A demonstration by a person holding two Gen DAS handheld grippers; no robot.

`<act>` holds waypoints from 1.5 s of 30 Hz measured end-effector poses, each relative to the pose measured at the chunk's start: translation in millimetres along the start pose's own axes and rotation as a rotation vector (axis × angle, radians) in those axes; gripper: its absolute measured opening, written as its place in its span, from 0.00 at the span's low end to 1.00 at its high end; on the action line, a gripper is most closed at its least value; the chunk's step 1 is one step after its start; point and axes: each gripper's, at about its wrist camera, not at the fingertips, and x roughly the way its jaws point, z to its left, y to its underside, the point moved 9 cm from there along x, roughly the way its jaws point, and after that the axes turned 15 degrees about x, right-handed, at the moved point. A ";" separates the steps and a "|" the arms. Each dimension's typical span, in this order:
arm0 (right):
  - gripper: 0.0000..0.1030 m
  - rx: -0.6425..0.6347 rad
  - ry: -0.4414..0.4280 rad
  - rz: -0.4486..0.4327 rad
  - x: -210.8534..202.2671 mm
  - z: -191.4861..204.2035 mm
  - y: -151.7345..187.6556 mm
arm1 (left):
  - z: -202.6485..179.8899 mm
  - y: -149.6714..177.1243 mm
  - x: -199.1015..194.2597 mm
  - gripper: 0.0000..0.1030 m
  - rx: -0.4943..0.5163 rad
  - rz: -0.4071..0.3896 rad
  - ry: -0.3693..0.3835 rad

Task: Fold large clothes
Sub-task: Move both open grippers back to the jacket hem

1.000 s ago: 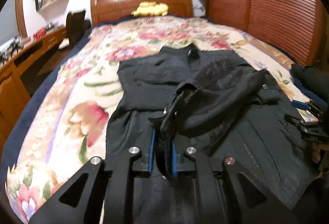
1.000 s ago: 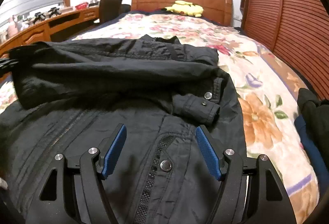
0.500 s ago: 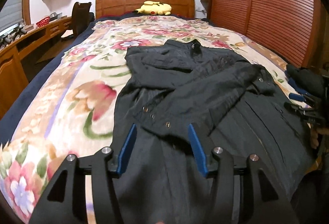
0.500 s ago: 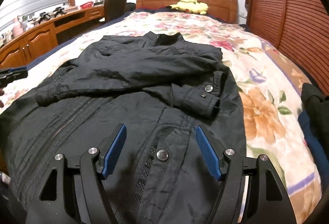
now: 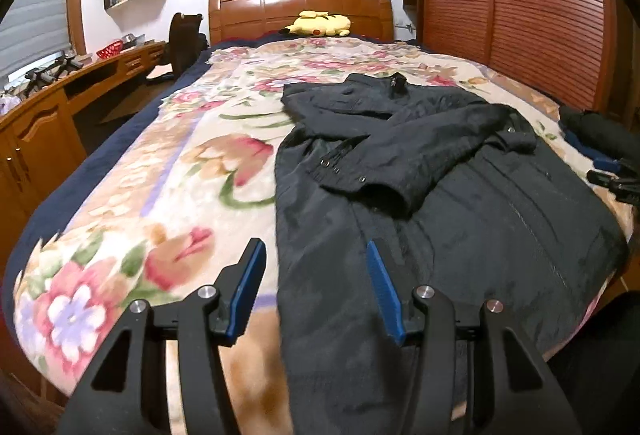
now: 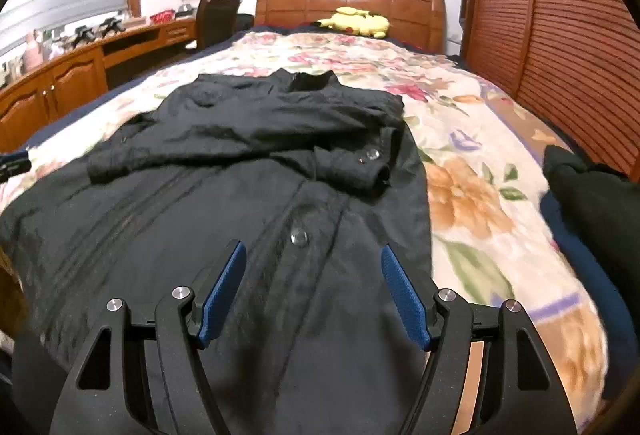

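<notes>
A black jacket (image 5: 460, 203) lies flat on the floral bedspread (image 5: 168, 187), collar toward the headboard, both sleeves folded across its chest. It also shows in the right wrist view (image 6: 224, 203). My left gripper (image 5: 316, 267) is open and empty, above the jacket's lower left hem near the bed's foot. My right gripper (image 6: 312, 267) is open and empty, above the jacket's lower right front, just below a snap button (image 6: 299, 236). The right gripper shows at the far right edge of the left wrist view (image 5: 612, 179).
A pile of dark clothes (image 6: 592, 203) lies on the bed's right edge. A yellow plush toy (image 5: 320, 24) sits by the wooden headboard (image 5: 300, 7). A wooden desk (image 5: 48, 115) and chair (image 5: 184, 43) stand at left; a slatted wooden wall (image 5: 520, 15) runs along the right.
My left gripper let go of the sleeve, which now lies across the jacket, and opened. Both grippers pulled back toward the foot of the bed.
</notes>
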 end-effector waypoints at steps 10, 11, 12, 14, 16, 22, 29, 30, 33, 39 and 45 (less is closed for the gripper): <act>0.70 -0.036 0.047 0.017 -48.6 -14.6 23.7 | -3.4 38.8 -17.9 0.50 -0.020 0.027 -0.009; 0.70 -0.034 0.051 0.022 -49.9 -16.8 26.2 | -3.6 42.8 -17.4 0.50 -0.024 0.034 -0.010; 0.70 -0.028 0.054 0.031 -50.9 -19.8 29.8 | -3.8 47.3 -16.6 0.50 -0.032 0.041 -0.007; 0.70 -0.020 0.055 0.046 -51.0 -23.7 35.9 | -3.9 54.3 -16.2 0.50 -0.044 0.048 0.002; 0.70 -0.016 0.062 0.062 -49.6 -28.4 43.1 | -5.0 62.3 -15.0 0.50 -0.045 0.057 0.008; 0.70 0.026 0.060 0.112 -40.5 -39.0 65.6 | -5.3 74.2 -14.2 0.50 -0.055 0.072 0.024; 0.70 0.067 0.041 0.144 -38.2 -46.5 82.5 | -9.0 83.3 -14.1 0.50 -0.049 0.071 0.042; 0.70 0.077 0.037 0.149 -38.4 -47.9 85.5 | -8.6 83.8 -14.0 0.50 -0.055 0.069 0.045; 0.70 0.097 0.013 0.162 -41.5 -49.3 92.1 | -8.4 84.2 -14.3 0.50 -0.063 0.069 0.043; 0.70 0.091 -0.017 0.173 -45.7 -40.6 102.9 | -11.3 85.5 -17.8 0.50 -0.054 0.072 0.042; 0.70 0.057 -0.012 0.164 -46.2 -28.6 109.5 | -17.4 89.0 -22.3 0.43 -0.062 0.057 0.075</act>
